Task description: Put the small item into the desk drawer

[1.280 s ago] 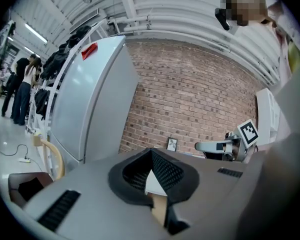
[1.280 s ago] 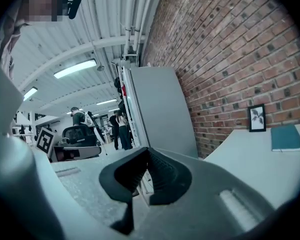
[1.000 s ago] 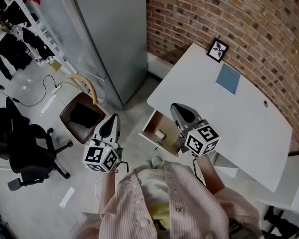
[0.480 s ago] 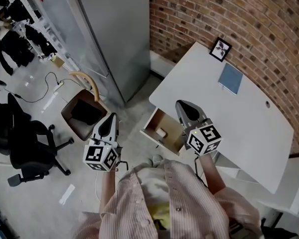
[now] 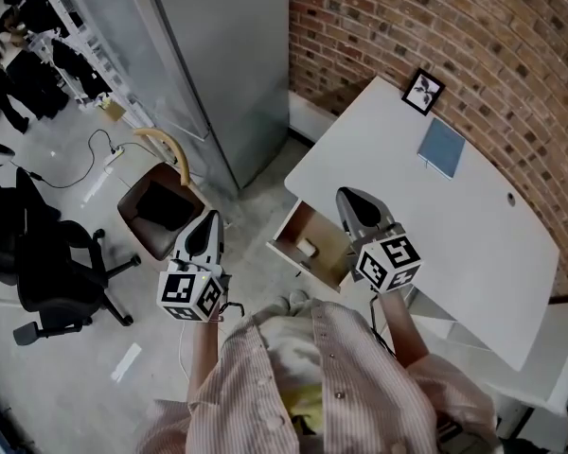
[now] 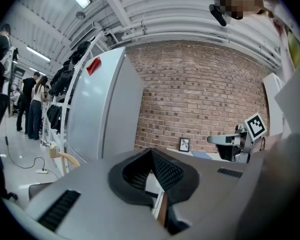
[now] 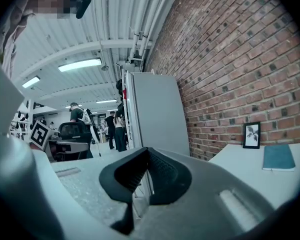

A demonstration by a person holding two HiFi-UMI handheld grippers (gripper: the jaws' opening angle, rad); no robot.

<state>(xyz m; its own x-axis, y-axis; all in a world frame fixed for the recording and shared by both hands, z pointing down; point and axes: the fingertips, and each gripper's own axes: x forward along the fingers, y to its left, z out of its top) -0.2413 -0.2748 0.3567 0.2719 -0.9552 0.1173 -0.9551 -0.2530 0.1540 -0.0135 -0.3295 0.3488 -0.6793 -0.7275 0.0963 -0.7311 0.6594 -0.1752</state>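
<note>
The white desk (image 5: 454,216) has its wooden drawer (image 5: 314,230) pulled open at the near left corner. A small pale item (image 5: 306,248) lies inside the drawer. My right gripper (image 5: 348,198) hovers over the drawer's right side, jaws shut and empty; in the right gripper view (image 7: 147,171) the black pads meet with nothing between them. My left gripper (image 5: 213,219) hangs over the floor to the left of the drawer, clear of it. Its pads also meet with nothing held in the left gripper view (image 6: 152,168).
A tall grey cabinet (image 5: 218,64) stands against the brick wall (image 5: 473,26) left of the desk. A brown chair (image 5: 161,211) and a black office chair (image 5: 47,272) stand on the floor at left. A framed picture (image 5: 423,91) and a blue notebook (image 5: 442,148) lie on the desk's far side.
The right gripper has drifted slightly right and back, uncovering more of the open drawer and the item in it. The left gripper has barely moved.
</note>
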